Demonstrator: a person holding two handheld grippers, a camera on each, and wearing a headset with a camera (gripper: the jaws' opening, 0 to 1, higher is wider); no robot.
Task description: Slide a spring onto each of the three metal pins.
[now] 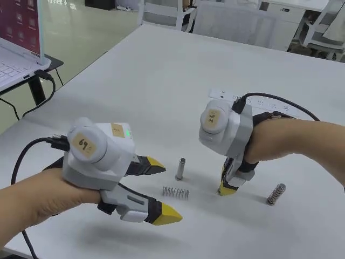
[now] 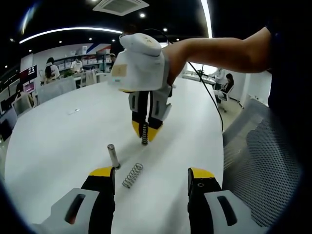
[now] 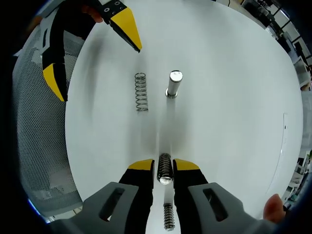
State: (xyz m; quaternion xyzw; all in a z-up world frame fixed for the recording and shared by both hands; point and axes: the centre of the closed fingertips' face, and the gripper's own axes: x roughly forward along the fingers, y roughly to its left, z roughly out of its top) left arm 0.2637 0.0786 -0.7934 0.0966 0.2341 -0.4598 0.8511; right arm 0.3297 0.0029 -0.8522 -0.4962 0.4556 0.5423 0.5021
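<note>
A short metal pin (image 1: 180, 169) stands upright on the white table (image 1: 161, 81), with a loose spring (image 1: 176, 191) lying just in front of it. My left gripper (image 1: 161, 189) is open, its yellow tips either side of that spring (image 2: 132, 175) and near the pin (image 2: 113, 155). My right gripper (image 1: 227, 189) points straight down at the table to the right of the pin, shut on a second spring (image 3: 165, 170) held upright with a shiny metal end showing. From the left gripper view that held spring (image 2: 145, 132) touches the table. A third spring (image 1: 276, 194) lies further right.
A laptop (image 1: 16, 38) sits on a side stand at the far left, with cables hanging down. A flat white strip (image 1: 237, 97) lies behind the right gripper. Chairs (image 1: 232, 24) line the table's far edge. The table's near edge is close below the left gripper.
</note>
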